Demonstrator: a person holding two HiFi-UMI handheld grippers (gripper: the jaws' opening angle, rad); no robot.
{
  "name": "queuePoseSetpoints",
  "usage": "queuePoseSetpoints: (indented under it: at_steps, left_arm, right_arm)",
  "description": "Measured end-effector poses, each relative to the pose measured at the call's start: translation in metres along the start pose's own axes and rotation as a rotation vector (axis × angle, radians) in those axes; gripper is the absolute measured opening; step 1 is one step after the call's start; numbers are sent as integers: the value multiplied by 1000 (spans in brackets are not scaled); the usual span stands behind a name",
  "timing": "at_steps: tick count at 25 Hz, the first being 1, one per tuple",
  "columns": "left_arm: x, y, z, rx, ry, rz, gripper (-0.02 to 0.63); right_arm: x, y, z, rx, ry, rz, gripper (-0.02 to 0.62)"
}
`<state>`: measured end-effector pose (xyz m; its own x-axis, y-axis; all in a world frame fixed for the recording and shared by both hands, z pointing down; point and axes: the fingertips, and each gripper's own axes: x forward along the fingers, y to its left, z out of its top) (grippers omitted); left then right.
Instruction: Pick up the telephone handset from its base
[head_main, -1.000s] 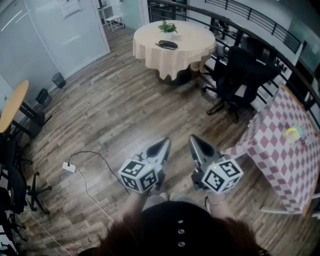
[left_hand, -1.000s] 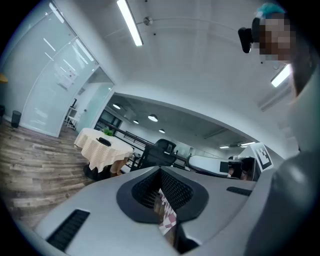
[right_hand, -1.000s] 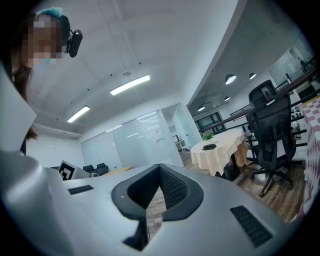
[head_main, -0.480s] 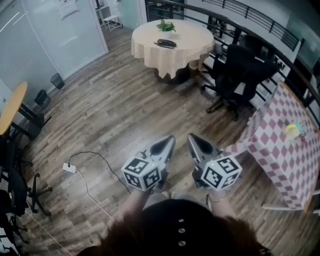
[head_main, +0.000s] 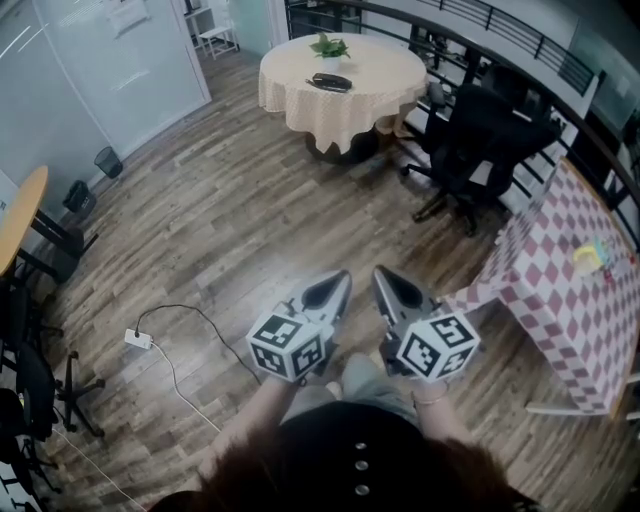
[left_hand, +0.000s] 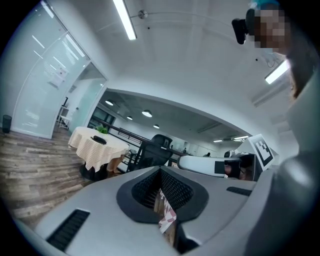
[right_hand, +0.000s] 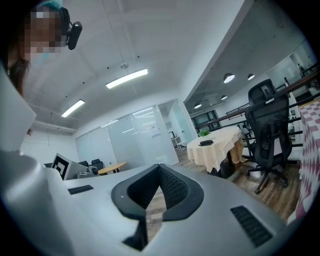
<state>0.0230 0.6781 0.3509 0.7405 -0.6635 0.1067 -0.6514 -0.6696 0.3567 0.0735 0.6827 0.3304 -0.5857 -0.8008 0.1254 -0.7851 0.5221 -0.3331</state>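
Note:
The telephone (head_main: 331, 82) is a dark, flat set lying on a round table (head_main: 385, 70) with a cream cloth, far across the wooden floor. It also shows small in the left gripper view as telephone (left_hand: 99, 140) and in the right gripper view as telephone (right_hand: 205, 143). My left gripper (head_main: 338, 281) and right gripper (head_main: 385, 278) are held side by side close to my body, pointing toward that table. Both are shut with nothing in them, as the left gripper (left_hand: 160, 172) and right gripper (right_hand: 160, 170) show in their own views.
A potted plant (head_main: 329, 45) stands on the round table. Black office chairs (head_main: 478, 140) sit to its right. A pink checked table (head_main: 570, 290) is at my right. A power strip (head_main: 138, 339) and its cable lie on the floor at left, near a wooden desk (head_main: 18, 215).
The round table has drifted slightly up and left in the head view. My left gripper has edged rightward, closer to the right one. Both stay shut.

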Motion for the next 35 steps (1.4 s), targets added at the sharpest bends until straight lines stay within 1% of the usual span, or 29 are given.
queuePoseSetpoints:
  at_steps: [3, 9, 13, 17, 19, 24, 27, 30, 35]
  left_arm:
    - [11, 11, 1, -16, 4, -6, 6]
    - [46, 49, 5, -9, 25, 17, 6]
    - [81, 84, 21, -15, 18, 33, 6]
    - [126, 124, 42, 1, 31, 58, 6]
    - [153, 143, 53, -5, 33, 62, 6]
    - [216, 182, 84, -24, 2, 71, 6]
    - [245, 203, 99, -29, -12, 81, 6]
    - [268, 220, 105, -12, -5, 91, 6]
    - [295, 240, 105, -31, 13, 94, 6]
  right_arm:
    - [13, -6, -5, 12, 19, 3, 11]
    - [56, -36, -2, 28, 35, 16, 11]
    - [96, -70, 15, 30, 13, 16, 11]
    - [146, -104, 42, -18, 16, 26, 11]
    - [170, -124, 55, -19, 24, 33, 11]
    - [223, -171, 85, -42, 48, 59, 11]
    - [249, -194, 99, -52, 55, 65, 11]
    - [270, -212, 107, -63, 63, 74, 11]
    - [289, -240, 115, -33, 51, 49, 11]
